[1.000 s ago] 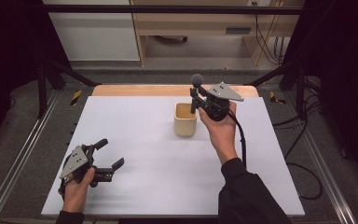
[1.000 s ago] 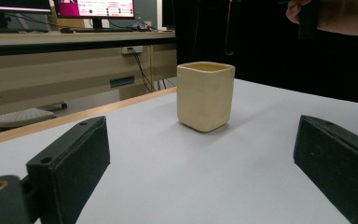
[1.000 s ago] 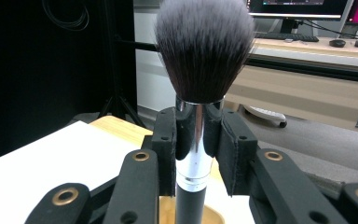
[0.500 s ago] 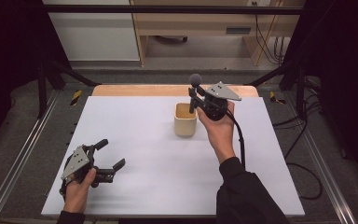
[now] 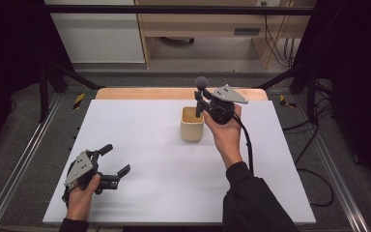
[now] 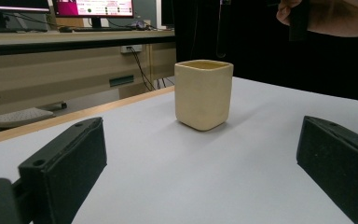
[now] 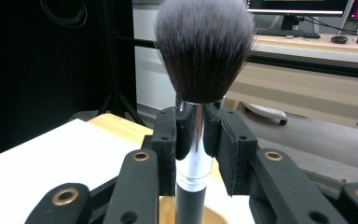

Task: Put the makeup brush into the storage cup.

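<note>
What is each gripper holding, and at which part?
The right gripper holds a brush upright by its silver ferrule, above the cup. The left gripper is open and holds nothing.

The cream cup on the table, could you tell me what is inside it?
The brush handle's lower end dips into the cup, clamped upright by the right gripper. The cup's bottom is hidden.

High view looks down; both gripper views share the cup (image 6: pixel 203 93).

A lab recording station is showing here: a white-topped table (image 5: pixel 140 140) sitting inside a black frame (image 5: pixel 174 8), monitors (image 6: pixel 93 7) glowing at 11 o'clock.
</note>
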`<state>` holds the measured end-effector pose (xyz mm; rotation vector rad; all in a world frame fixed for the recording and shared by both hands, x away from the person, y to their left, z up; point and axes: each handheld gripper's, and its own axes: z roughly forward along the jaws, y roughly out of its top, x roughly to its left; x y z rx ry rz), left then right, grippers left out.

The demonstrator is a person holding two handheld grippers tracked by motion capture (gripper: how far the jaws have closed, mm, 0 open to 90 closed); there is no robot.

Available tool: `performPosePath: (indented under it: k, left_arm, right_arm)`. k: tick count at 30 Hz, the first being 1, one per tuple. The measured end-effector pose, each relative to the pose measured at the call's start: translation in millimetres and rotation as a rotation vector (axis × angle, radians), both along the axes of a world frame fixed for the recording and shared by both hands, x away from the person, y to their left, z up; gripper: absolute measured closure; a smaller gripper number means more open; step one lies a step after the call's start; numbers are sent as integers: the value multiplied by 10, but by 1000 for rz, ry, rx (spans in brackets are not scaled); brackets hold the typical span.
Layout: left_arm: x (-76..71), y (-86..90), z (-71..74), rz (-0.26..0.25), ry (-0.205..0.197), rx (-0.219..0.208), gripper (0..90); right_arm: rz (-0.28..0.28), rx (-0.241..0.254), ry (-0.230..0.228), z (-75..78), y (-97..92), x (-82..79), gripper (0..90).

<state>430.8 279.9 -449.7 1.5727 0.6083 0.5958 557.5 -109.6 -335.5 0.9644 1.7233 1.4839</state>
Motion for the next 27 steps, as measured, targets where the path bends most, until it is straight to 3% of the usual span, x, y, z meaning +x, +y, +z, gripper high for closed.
performPosePath:
  k: [20,27]
  left_arm:
    - [-3,-10,5,-2,-5,-5,15]
    - [-4,-8,7,-3,-6,-6,15]
  right_arm:
    - [1,-18,13,-80,54,48,704]
    - [2,0,31,-133,47,66,704]
